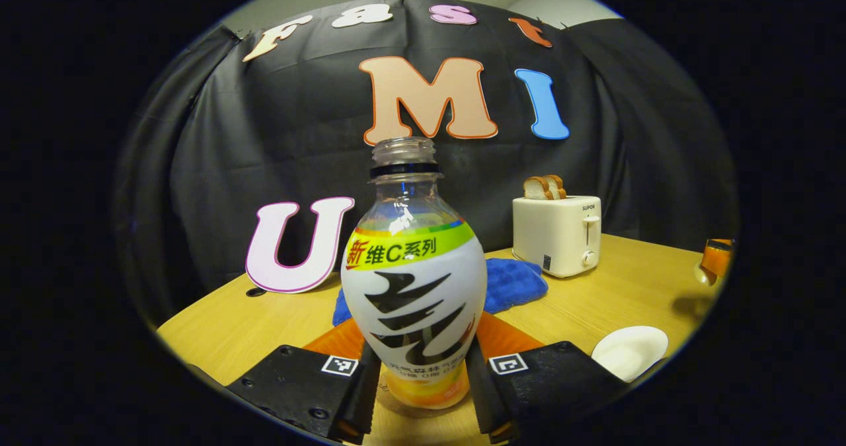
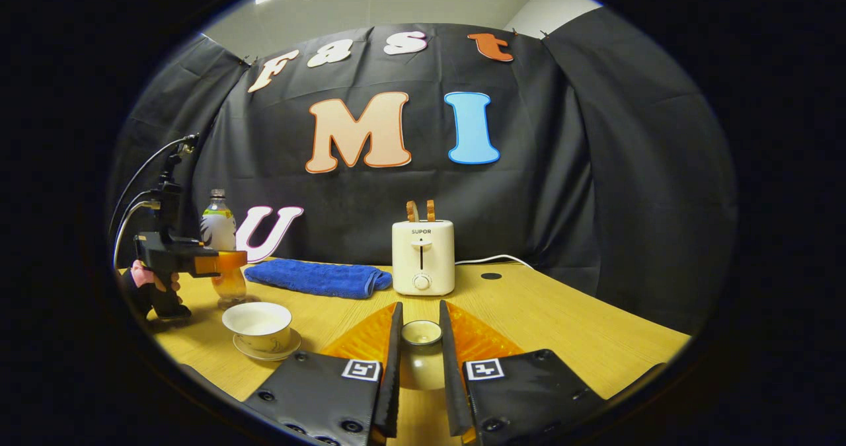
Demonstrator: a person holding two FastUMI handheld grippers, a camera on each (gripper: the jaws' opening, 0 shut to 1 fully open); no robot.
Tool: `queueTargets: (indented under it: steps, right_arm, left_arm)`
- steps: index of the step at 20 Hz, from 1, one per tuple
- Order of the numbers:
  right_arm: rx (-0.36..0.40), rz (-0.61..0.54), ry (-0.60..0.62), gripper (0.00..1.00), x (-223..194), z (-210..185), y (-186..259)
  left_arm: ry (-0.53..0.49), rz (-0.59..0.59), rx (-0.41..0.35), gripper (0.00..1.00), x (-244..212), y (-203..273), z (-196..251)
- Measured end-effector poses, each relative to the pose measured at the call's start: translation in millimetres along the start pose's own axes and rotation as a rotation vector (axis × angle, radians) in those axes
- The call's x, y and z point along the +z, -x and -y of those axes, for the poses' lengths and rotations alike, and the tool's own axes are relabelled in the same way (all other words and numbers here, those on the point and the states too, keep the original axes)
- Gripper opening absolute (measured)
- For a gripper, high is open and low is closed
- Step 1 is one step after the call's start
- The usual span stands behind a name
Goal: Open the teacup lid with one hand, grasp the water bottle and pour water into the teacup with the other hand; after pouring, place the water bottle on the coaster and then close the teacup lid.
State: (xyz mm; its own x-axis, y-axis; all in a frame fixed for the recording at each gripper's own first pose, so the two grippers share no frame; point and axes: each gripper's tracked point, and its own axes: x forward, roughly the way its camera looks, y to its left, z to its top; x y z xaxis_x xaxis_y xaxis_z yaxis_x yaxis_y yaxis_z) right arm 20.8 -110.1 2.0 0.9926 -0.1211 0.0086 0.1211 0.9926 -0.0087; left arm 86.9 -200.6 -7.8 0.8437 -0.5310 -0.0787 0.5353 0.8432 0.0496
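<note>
An uncapped water bottle with a white, green and orange label stands upright between the fingers of my left gripper, which is shut on its lower body. In the right gripper view the same bottle and left gripper are at the far left, held by a hand. The bottle's base is at table level; I cannot tell if a coaster lies under it. The lidless white teacup sits on its saucer just right of the bottle, also low right in the left gripper view. My right gripper is shut on the teacup lid, held above the table.
A cream toaster with two bread slices stands at the back of the wooden table, also seen as the toaster in the left gripper view. A folded blue towel lies to its left, behind the bottle as the towel.
</note>
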Motion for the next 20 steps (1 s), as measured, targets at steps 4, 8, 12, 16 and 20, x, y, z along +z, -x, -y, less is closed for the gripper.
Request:
queueTargets:
  steps: [4,8,12,16,20]
  right_arm:
    - [0.000,0.000,0.000,0.33,0.1,0.5,0.1]
    - [0.000,0.000,0.000,0.33,-0.1,0.8,-0.1]
    - [0.000,0.000,0.000,0.33,0.4,0.3,0.2]
    - [0.000,0.000,0.000,0.33,0.3,0.3,0.2]
    - [0.000,0.000,0.000,0.33,0.4,0.5,0.0]
  left_arm:
    - [0.002,0.001,0.014,0.57,-4.3,-5.7,-1.2]
    - [0.003,-0.011,0.014,0.58,-8.9,-6.1,-1.7]
    - [0.005,-0.020,0.010,0.61,-14.0,-8.4,-2.3]
    - [0.007,-0.021,0.002,0.64,-15.7,-8.5,-1.5]
    - [0.009,-0.020,0.002,0.67,-17.1,-8.4,-1.3]
